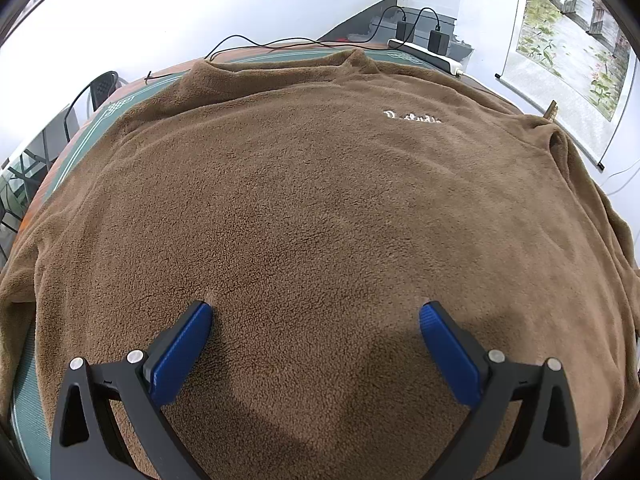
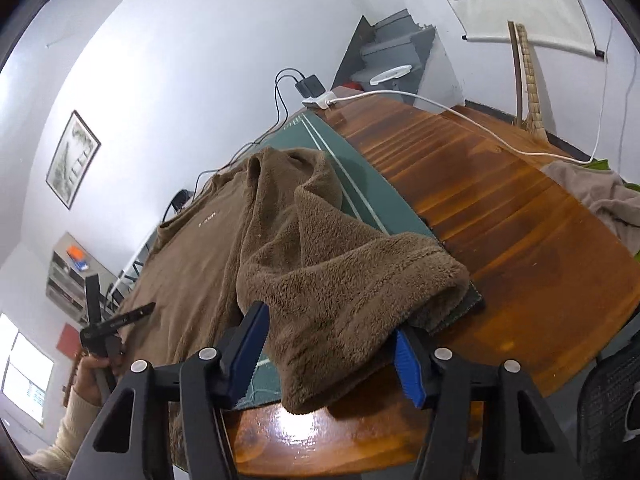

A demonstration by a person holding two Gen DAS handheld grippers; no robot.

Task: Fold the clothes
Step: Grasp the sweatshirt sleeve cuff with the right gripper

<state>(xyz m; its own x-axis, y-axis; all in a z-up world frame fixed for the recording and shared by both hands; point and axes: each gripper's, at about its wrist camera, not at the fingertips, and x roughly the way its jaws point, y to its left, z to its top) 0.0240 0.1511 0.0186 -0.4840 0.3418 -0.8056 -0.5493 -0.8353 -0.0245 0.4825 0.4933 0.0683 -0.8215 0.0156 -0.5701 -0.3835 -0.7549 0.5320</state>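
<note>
A brown fleece sweater (image 1: 320, 208) lies spread over the green mat (image 2: 360, 184) on the wooden counter (image 2: 500, 216). Left claw (image 1: 316, 320) hovers agape above it — right claw (image 2: 332, 344) agape around the bunched sleeve (image 2: 340, 280) near the counter's edge; power strip (image 2: 316, 102) at the far corner.

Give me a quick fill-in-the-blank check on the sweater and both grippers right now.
1. The sweater is ____ in colour.
2. The left gripper hovers over the sweater with its jaws ____.
3. The right gripper has the sweater's ____ between its fingers.
4. The mat under the sweater is ____.

Missing words: brown; open; sleeve; green
</note>
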